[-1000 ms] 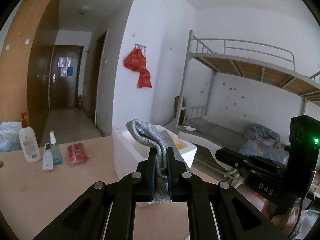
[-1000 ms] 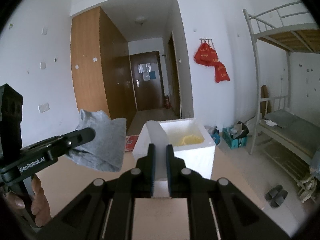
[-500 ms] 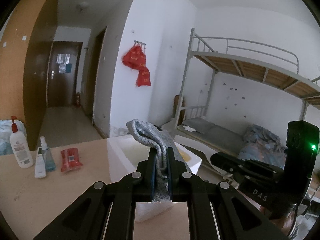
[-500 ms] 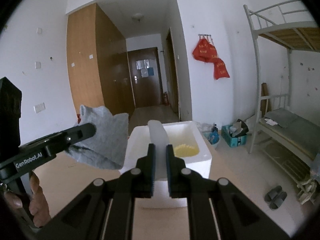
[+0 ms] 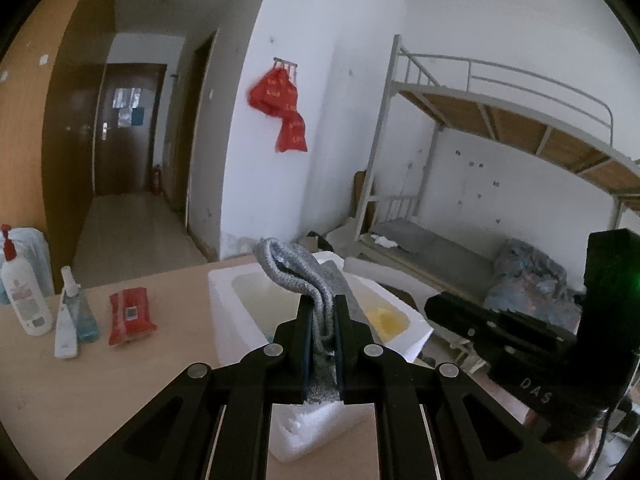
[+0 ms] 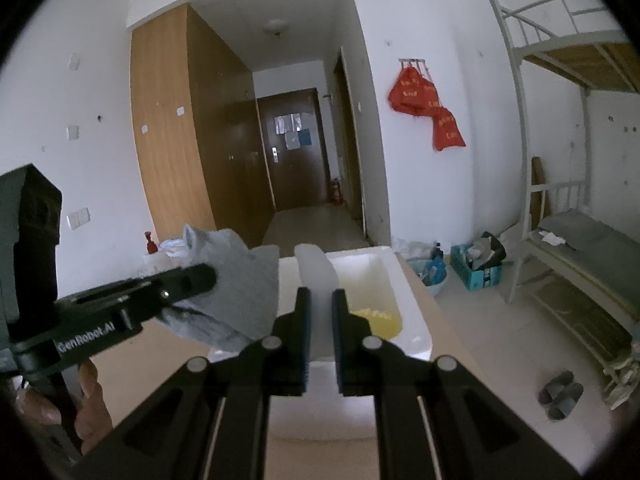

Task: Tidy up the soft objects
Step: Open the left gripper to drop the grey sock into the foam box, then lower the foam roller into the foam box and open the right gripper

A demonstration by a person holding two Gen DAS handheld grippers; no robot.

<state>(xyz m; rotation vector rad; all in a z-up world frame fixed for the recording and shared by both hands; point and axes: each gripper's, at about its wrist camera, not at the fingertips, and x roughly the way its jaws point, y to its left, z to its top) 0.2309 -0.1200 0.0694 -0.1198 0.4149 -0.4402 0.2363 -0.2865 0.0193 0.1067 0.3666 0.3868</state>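
My left gripper (image 5: 322,312) is shut on a grey knitted sock (image 5: 298,272) and holds it over the near end of a white foam box (image 5: 228,304). The sock also shows in the right wrist view (image 6: 236,292), hanging from the left gripper (image 6: 200,280). My right gripper (image 6: 320,304) is shut on a white foam piece (image 6: 316,276) above the same box (image 6: 408,304). A yellow soft item (image 6: 380,318) lies inside the box, also seen in the left wrist view (image 5: 386,318).
On the wooden table (image 5: 100,380) stand a lotion pump bottle (image 5: 22,296), a spray bottle (image 5: 80,312), a white tube (image 5: 66,332) and a red packet (image 5: 130,314). A bunk bed (image 5: 500,128) and floor clutter (image 6: 476,264) are to the right.
Both grippers have moved closer over the foam box with their loads still held. The box now sits lower and nearer in both views.
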